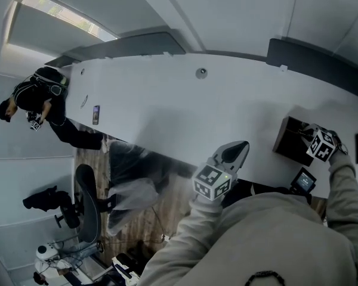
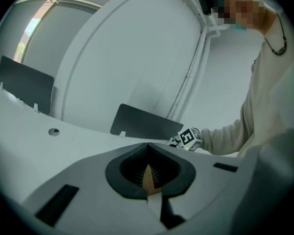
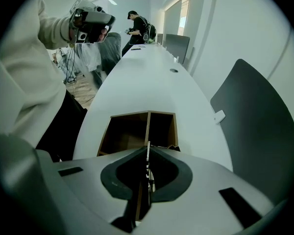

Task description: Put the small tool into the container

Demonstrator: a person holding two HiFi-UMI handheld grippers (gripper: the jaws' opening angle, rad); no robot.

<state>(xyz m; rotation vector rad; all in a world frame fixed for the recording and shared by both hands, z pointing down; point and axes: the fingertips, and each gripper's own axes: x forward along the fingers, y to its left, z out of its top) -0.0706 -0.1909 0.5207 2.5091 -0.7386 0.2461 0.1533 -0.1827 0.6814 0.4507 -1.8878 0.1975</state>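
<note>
A dark wooden box (image 3: 132, 131) with two compartments, open at the top, stands on the white table (image 1: 185, 112) at the right. My right gripper (image 3: 148, 148) hangs steeply over it, above the divider (image 3: 148, 126). It is shut on the small tool (image 3: 147, 156), a thin pale sliver that sticks out just past the jaw tips. In the head view the right gripper's marker cube (image 1: 321, 145) covers the box's (image 1: 288, 137) right side. My left gripper (image 1: 243, 145) is shut and holds nothing, out over the table's near edge, well left of the box.
A person (image 1: 36, 97) stands at the table's far end. A phone (image 1: 95, 114) and a round grommet (image 1: 201, 72) lie on the table. Dark partition panels (image 1: 319, 58) line its back edge. A small screen (image 1: 303, 181) sits near the box, and an office chair (image 1: 86, 204) stands on the floor.
</note>
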